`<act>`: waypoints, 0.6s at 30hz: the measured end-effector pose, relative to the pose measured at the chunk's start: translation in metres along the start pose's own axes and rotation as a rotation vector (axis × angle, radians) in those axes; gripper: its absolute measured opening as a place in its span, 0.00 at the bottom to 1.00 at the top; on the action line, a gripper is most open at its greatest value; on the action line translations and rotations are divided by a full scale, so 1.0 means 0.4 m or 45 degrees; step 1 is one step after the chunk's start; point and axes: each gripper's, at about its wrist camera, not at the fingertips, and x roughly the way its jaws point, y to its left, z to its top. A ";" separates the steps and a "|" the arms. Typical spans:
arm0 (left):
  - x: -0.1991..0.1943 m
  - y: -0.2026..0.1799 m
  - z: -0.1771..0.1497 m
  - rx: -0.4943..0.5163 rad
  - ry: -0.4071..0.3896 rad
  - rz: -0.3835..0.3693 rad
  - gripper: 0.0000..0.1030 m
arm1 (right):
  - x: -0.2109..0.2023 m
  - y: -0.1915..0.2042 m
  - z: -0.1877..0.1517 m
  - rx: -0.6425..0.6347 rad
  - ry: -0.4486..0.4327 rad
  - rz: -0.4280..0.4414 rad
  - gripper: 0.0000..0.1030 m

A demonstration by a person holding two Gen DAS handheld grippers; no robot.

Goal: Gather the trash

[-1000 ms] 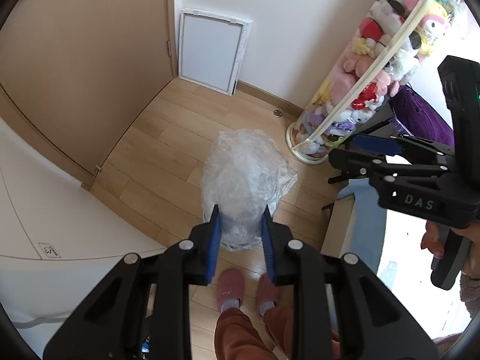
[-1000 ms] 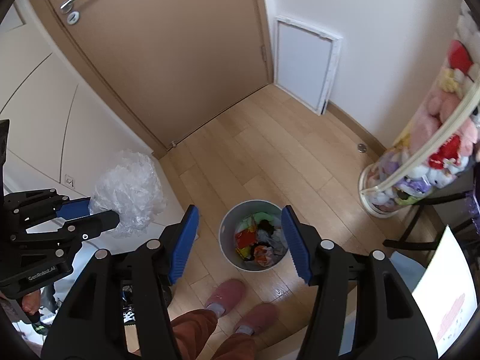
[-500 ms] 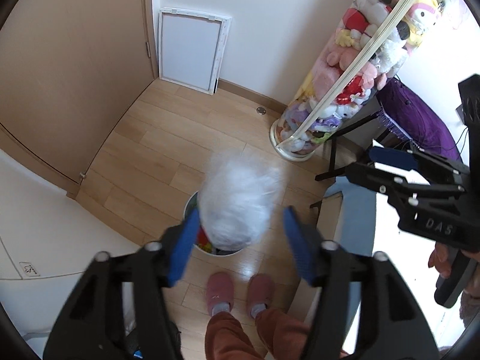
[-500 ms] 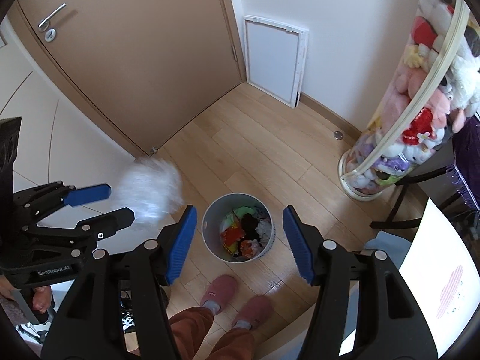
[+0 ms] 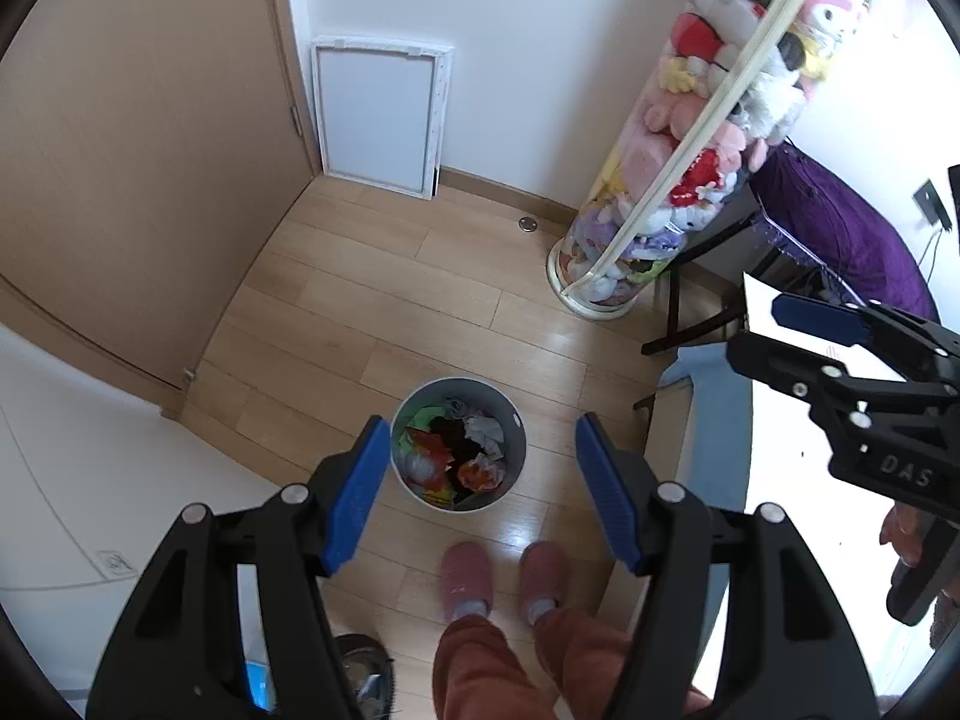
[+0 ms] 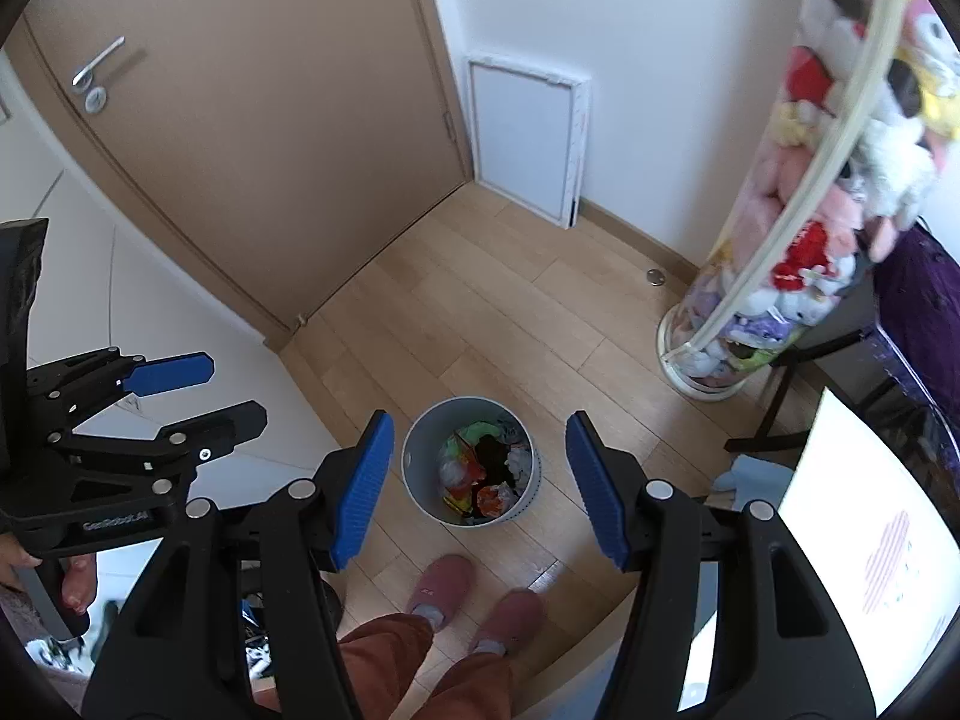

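Observation:
A grey round bin (image 5: 516,444) stands on the wooden floor, filled with colourful trash; it also shows in the right wrist view (image 6: 414,468). A whitish crumpled wad (image 5: 418,467) lies among the trash inside. My left gripper (image 5: 483,486) is open and empty, high above the bin; it also shows in the right wrist view (image 6: 198,390). My right gripper (image 6: 477,480) is open and empty, also above the bin; it shows at the right of the left wrist view (image 5: 798,330).
The person's pink slippers (image 5: 504,576) stand just in front of the bin. A tall clear tube of plush toys (image 5: 690,138) stands at the right. A brown door (image 6: 240,120), a white canvas (image 5: 378,120) against the wall, white cabinet (image 5: 72,480) at left.
My left gripper opened and let go of the clear plastic wad, which fell toward the bin and is no longer between the fingers. Both grippers shifted slightly over the bin.

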 end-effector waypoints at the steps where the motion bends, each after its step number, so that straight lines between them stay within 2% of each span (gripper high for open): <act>1: -0.014 -0.010 0.006 0.028 -0.007 -0.004 0.63 | -0.022 0.000 -0.003 0.019 -0.013 -0.005 0.62; 4: -0.053 -0.047 0.026 0.135 -0.029 -0.015 0.64 | -0.095 -0.004 -0.016 0.068 -0.057 -0.045 0.65; 7: -0.089 -0.093 0.046 0.246 -0.059 -0.034 0.71 | -0.170 -0.015 -0.043 0.152 -0.105 -0.104 0.65; 10: -0.128 -0.157 0.063 0.383 -0.098 -0.098 0.74 | -0.253 -0.040 -0.079 0.268 -0.155 -0.184 0.68; 14: -0.173 -0.264 0.071 0.580 -0.152 -0.156 0.76 | -0.371 -0.080 -0.155 0.442 -0.225 -0.321 0.69; 18: -0.225 -0.387 0.056 0.756 -0.162 -0.283 0.76 | -0.512 -0.124 -0.276 0.657 -0.291 -0.495 0.71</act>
